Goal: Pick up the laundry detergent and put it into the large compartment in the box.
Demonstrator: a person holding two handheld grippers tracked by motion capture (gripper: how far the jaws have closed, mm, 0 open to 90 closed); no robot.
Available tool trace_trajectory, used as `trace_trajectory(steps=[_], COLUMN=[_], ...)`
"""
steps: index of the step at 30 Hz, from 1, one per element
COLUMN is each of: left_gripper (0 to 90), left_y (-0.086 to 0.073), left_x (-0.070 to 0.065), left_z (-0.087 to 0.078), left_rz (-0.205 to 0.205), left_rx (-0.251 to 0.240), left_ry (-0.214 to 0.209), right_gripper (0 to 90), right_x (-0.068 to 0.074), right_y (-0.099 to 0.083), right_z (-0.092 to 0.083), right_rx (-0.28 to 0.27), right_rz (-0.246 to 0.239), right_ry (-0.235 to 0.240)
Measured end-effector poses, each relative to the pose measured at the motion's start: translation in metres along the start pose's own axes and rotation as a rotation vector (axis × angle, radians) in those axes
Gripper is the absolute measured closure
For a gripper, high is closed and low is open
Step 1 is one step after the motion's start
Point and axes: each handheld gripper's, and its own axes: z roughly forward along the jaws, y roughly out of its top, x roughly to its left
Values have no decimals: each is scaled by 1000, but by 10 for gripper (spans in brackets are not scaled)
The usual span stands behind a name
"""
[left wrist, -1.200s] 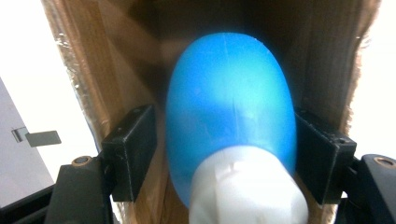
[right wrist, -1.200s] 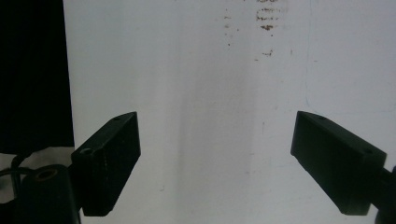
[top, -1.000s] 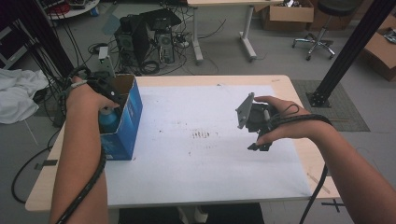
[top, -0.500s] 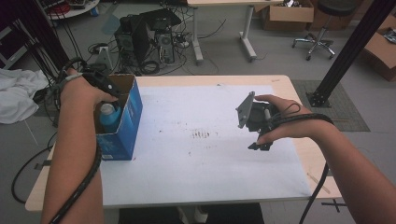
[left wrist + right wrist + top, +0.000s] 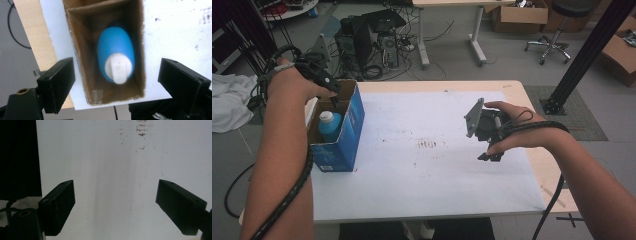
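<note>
Two grippers, one job at the box [image 5: 343,131]. The left gripper [image 5: 328,84] hangs above the open top of the box, jaws spread and just opened further, with nothing between them; in the left gripper view the bottle [image 5: 116,56] stands apart from both jaws, below them, upright in the nearer compartment, its white cap [image 5: 118,68] facing the camera. The bottle thus rests on its own base, steadied by the cardboard walls, so the grip appears no longer needed. The box stands at the left edge of the white sheet [image 5: 437,165] on the bench [image 5: 532,105], close to the left hand, which keeps the reach short and vertical. The right gripper [image 5: 486,145] is held above the sheet, well apart from the box, jaws released and empty; the right gripper view looks down on bare, lightly stained sheet. Its idle, clear position likely leaves room for the left arm.
</note>
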Motion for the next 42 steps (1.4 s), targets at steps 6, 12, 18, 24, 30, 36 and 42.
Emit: trace_trajectory(steps=[6,12,18,24,30,36,42], left_gripper=[93,61,45,3,1,1,1], left_y=[1,4,8,14,19,23,25], left_x=[-8,-18,-30,-44,-60,-83,-102], left_z=[-14,-24,-29,-30,-31,-25,-15], left_rz=[31,76,114,178,283,470,664], left_rx=[-6,-13,-24,-14,-37,-61,-86], left_ry=[17,16,14,18,0,-34,-67], right_gripper=[158,158,158,158,158,158,158], right_x=[-1,0,0,0,-1,-3,-6], right_y=[0,-2,-5,-8,-10,-14,-15], right_z=[-1,-3,-4,-6,-7,-9,-10], right_rx=[1,-2,-5,-4,-2,-3,3], right_rz=[2,7,15,21,30,47,53], right_ry=[-6,-11,-11,-12,-10,-13,-6])
